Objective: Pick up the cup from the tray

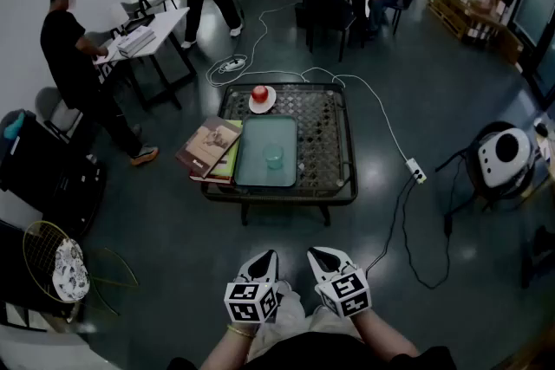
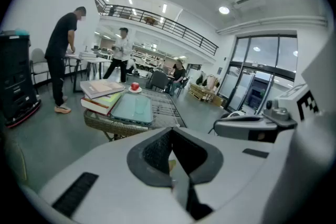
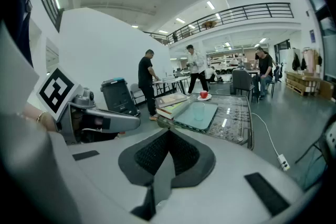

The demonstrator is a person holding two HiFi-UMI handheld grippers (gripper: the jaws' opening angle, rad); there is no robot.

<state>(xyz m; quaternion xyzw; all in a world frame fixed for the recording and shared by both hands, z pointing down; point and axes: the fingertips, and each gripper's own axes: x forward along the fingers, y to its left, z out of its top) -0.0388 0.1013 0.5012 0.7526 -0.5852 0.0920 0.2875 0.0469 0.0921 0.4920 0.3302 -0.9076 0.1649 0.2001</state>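
Though its outline is faint, the cup stands on the tray.

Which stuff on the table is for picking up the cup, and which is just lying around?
For the job: cup, tray.
Just lying about: books, apple, plate.

The tray lies on the surface, toward its left half, with the cup standing in it. A stack of books sits just left of the tray. Behind the tray, a plate carries an apple. The left tool and right tool sit side by side, well in front of the surface.
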